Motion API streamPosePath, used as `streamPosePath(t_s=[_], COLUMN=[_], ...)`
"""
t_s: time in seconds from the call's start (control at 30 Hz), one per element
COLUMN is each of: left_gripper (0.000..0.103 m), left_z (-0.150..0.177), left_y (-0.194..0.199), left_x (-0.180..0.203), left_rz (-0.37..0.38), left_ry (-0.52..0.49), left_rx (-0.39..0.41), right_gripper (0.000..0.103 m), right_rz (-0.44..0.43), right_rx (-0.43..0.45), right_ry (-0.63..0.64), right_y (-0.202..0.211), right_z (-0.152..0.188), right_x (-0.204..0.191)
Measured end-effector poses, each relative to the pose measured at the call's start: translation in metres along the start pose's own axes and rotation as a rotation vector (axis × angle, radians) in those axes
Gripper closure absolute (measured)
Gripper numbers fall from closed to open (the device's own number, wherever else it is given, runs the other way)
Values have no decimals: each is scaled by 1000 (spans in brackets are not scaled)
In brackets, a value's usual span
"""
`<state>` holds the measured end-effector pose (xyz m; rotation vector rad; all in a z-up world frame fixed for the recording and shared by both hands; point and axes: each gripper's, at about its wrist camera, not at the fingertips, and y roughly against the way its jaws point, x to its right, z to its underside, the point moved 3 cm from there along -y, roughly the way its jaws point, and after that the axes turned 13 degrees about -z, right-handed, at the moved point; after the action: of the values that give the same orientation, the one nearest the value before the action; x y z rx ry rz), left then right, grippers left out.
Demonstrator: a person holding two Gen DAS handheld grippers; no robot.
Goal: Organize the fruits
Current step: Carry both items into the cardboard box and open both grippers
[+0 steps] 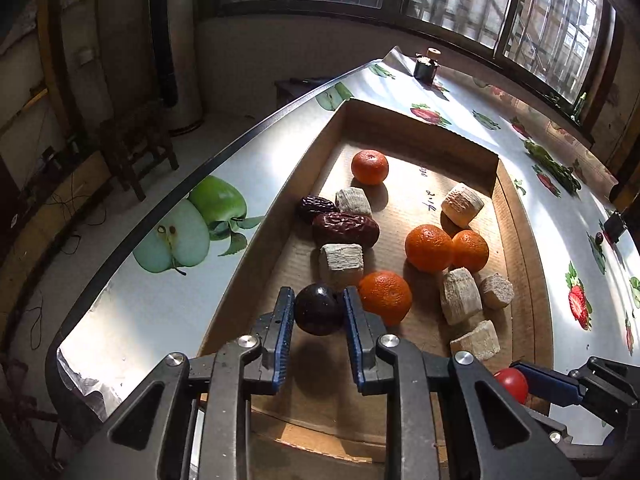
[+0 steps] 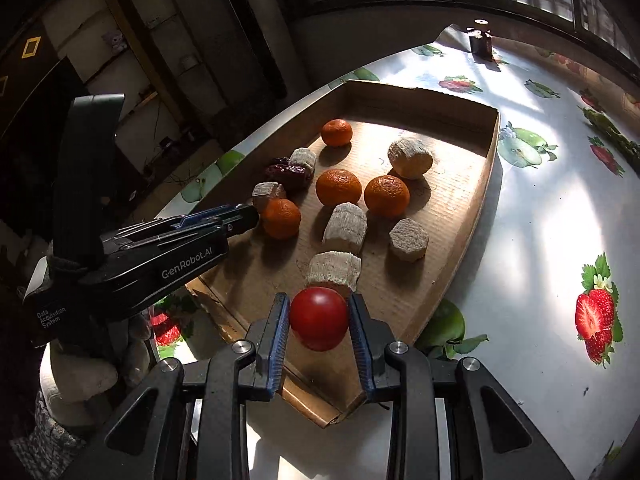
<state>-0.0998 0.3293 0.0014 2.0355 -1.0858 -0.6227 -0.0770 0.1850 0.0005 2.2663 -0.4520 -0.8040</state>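
Note:
A shallow cardboard tray (image 1: 524, 232) (image 2: 472, 200) lies on the fruit-print table. It holds several oranges (image 1: 427, 248) (image 2: 338, 186), two red dates (image 1: 345, 229) (image 2: 289, 174) and several pale sugarcane chunks (image 1: 341, 262) (image 2: 345, 229). My left gripper (image 1: 318, 308) is shut on a dark plum (image 1: 319, 309), held just above the tray's near left part. My right gripper (image 2: 319, 319) is shut on a red tomato (image 2: 319, 318) (image 1: 512, 384) above the tray's near end. The left gripper also shows in the right wrist view (image 2: 240, 216), beside an orange.
A small dark bottle (image 1: 426, 65) (image 2: 480, 42) stands at the table's far end. The table's left edge (image 1: 224, 148) drops to the floor, where a wooden stool (image 1: 136, 144) stands. Windows run behind the table. A dark fruit (image 1: 599, 237) lies at the right.

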Motion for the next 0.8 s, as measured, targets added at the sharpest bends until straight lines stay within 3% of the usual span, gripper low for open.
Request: streamPosePath(t_s=[0.1, 0.2, 0.27, 0.33, 0.4, 0.67, 0.8], left_gripper=[51, 48, 47, 43, 37, 15, 10], left_z=[-3, -6, -8, -10, -10, -4, 2], left_y=[6, 18, 27, 37, 48, 104, 123], left_x=[-5, -5, -4, -3, -1, 20, 33], left_rz=[11, 17, 5, -10, -38, -189, -207], left_ry=[38, 41, 34, 32, 33, -8, -43], left_rx=[15, 52, 84, 114, 152, 362, 423], right_gripper=[70, 69, 63, 49, 43, 36, 31], right_rz=[18, 42, 46, 48, 57, 124, 177], right_rx=[-24, -24, -8, 31, 76, 260, 292], right_ry=[16, 45, 54, 49, 34, -128, -162], right_y=[-11, -14, -10, 0, 13, 62, 76], right_z=[1, 1, 0, -1, 0, 22, 39], right_x=[1, -2, -2, -6, -4, 20, 22])
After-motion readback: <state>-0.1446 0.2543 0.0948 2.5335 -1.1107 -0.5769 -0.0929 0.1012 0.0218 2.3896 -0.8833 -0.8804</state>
